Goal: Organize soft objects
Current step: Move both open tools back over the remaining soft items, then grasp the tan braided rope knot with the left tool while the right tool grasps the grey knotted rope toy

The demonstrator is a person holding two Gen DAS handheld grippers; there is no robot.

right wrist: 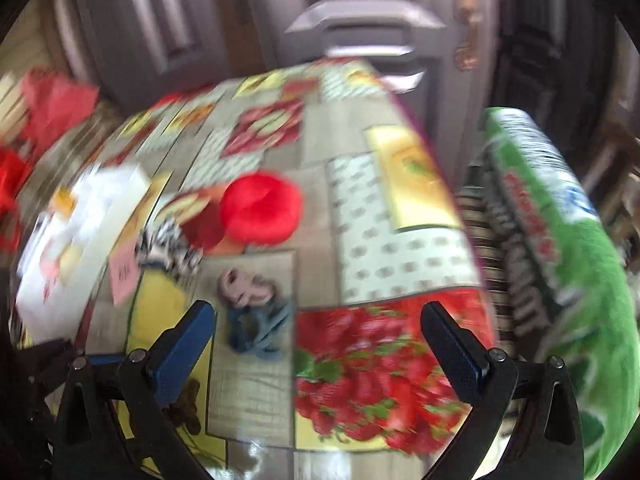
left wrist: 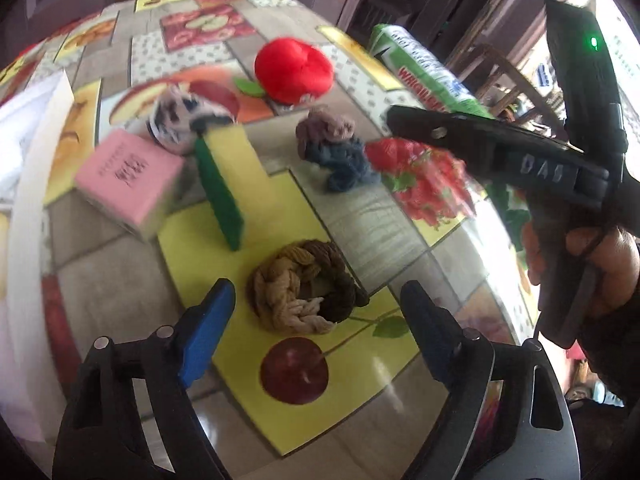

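While both views are smeared by blur, the soft things on the fruit-print tabletop (left wrist: 360, 216) can still be told apart. Nearest the left tongs (left wrist: 316, 332) lies a braided scrunchie (left wrist: 304, 288) in brown, tan and cream, coiled into a ring; it sits between the two blue pads, which stand wide apart and grip nothing. Farther off, a mauve scrunchie (left wrist: 324, 126) touches a blue-grey scrunchie (left wrist: 348, 164). A red plush apple (left wrist: 294, 70) with a green leaf rests beyond them, and a black-and-white scrunchie (left wrist: 180, 120) lies beside a pink sponge block (left wrist: 128, 178) and a yellow sponge with a green scouring face (left wrist: 224, 184), propped on edge. A green plush pack (left wrist: 420, 68) sits at the tabletop's right edge. The right tongs (right wrist: 320, 336) hang over the strawberry print, spread wide and empty
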